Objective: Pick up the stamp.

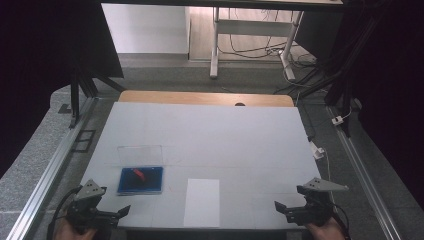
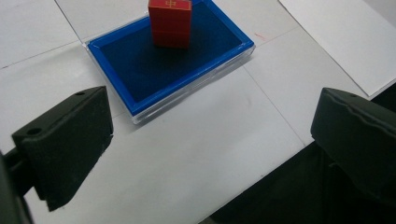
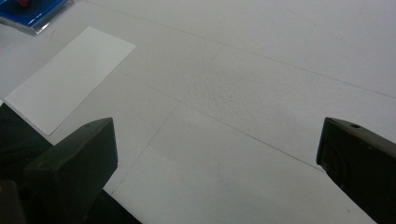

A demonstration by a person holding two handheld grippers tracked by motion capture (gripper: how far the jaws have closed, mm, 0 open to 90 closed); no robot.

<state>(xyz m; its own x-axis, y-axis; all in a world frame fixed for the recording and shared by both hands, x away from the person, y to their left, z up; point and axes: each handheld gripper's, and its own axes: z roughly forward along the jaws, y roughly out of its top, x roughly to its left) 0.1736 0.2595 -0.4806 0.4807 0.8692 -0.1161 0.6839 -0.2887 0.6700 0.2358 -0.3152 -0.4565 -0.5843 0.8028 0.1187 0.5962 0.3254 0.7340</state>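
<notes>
A blue-lined clear tray lies at the table's near left, and a small red block sits in it. In the left gripper view the red block stands upright on the tray's dark blue lining. My left gripper hovers at the front left corner, just short of the tray, jaws wide apart and empty. Its midpoint in its own view lies over bare table. My right gripper is at the front right corner, open and empty.
A white sheet of paper lies at the front centre, also in the right gripper view. A clear lid rests behind the tray. The white table has metal rails on both sides; a desk frame and cables stand beyond.
</notes>
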